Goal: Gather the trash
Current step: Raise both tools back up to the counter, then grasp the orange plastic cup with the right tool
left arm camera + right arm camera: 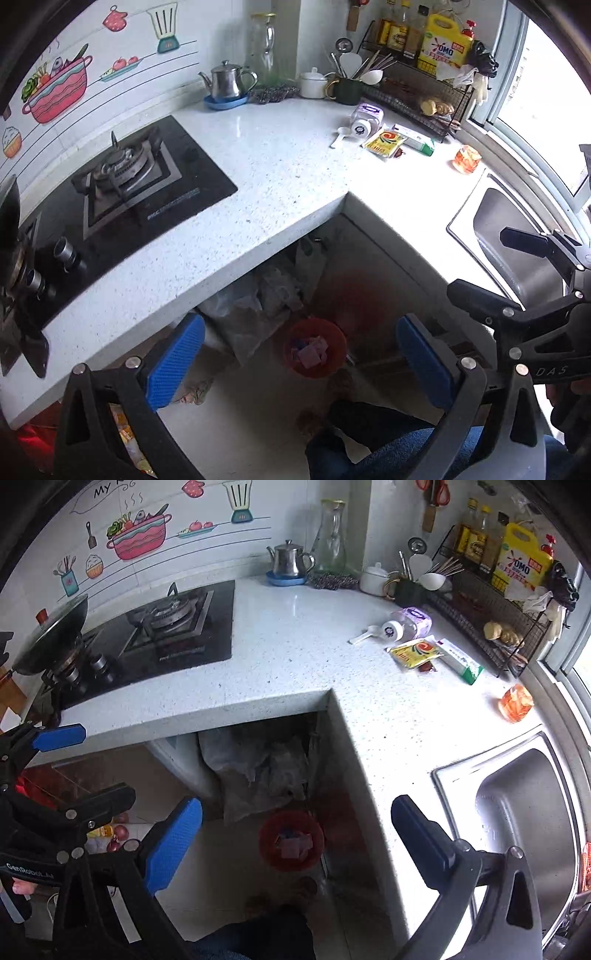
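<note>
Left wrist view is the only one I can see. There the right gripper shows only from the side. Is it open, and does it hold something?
Observer: The right gripper is wide open and holds nothing.
Operator: What is in front of it?
Observer: In its own camera, the red bin on the floor sits in the middle of its opening, with paper scraps inside.
Operator: Is there something on the floor that my view misses?
Observer: Yes. What look like red onions lie on the floor, left of the bin.
</note>
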Demonstrator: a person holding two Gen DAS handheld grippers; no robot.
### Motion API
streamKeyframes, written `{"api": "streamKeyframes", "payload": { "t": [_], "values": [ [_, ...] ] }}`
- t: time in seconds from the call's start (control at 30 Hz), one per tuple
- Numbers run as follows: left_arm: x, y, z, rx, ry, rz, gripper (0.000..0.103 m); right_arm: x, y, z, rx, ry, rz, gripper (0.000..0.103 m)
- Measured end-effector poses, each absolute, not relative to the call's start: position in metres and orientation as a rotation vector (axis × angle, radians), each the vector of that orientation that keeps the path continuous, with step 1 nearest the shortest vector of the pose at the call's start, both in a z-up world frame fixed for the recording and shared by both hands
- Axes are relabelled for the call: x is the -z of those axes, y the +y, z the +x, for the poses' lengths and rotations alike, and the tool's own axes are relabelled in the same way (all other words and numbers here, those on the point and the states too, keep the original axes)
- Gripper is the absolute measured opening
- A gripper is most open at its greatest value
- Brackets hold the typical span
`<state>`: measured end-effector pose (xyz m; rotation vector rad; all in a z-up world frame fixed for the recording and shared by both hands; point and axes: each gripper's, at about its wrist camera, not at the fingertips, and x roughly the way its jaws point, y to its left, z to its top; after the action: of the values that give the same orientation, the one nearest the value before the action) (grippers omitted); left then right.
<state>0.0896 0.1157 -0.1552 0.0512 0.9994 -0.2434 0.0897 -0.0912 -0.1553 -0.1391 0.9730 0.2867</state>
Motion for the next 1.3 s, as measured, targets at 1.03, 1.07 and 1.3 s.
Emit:
{"api": "streamKeyframes", "payload": {
  "t": [1.03,1.07,1.3],
  "values": [
    [0.131,-0.090,0.334,0.471,1.047,0.226,0.103,0.142,-0.297,0.254,0.014,1.007,0.119,0.102],
    [0.132,-0.095,0.339,0.473,1.050,0.231,0.103,0.144,-0.305,0.259,0.025,1.013,0.124,0.102],
    [0.147,-0.130,0.369,0.495,1.083,0.265,0.103,0.165,-0.362,0.296,0.084,1.056,0.149,0.102]
  ]
}}
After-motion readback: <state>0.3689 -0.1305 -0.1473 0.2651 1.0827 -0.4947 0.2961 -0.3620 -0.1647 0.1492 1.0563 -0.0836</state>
